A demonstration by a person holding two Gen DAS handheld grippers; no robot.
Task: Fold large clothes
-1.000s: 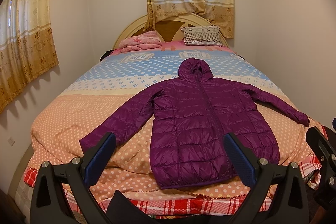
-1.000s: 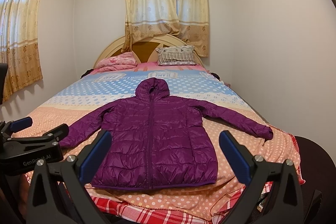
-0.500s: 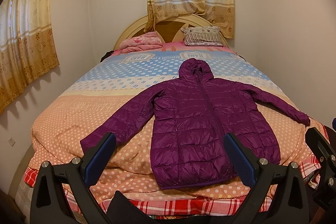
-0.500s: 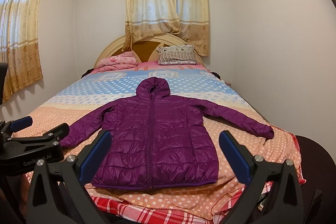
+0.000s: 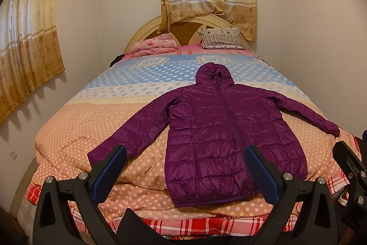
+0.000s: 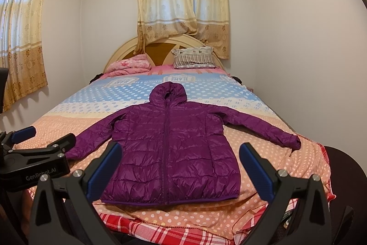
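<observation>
A purple hooded puffer jacket point(image 5: 220, 128) lies flat and zipped on the bed, hood toward the headboard, both sleeves spread out; it also shows in the right wrist view point(image 6: 169, 146). My left gripper point(image 5: 185, 153) is open and empty, held before the foot of the bed, near the jacket's hem and left sleeve. My right gripper point(image 6: 179, 150) is open and empty, held in front of the jacket's hem. The left gripper also shows at the left edge of the right wrist view point(image 6: 43, 137).
The bed point(image 5: 91, 116) has a polka-dot cover in orange, cream and blue, with a red plaid sheet at the foot. A folded pink blanket point(image 5: 156, 45) and a striped pillow point(image 5: 220, 39) lie by the headboard. Walls stand close on both sides; curtains hang behind.
Both views have shifted very slightly; the jacket has not moved and both grippers stay open.
</observation>
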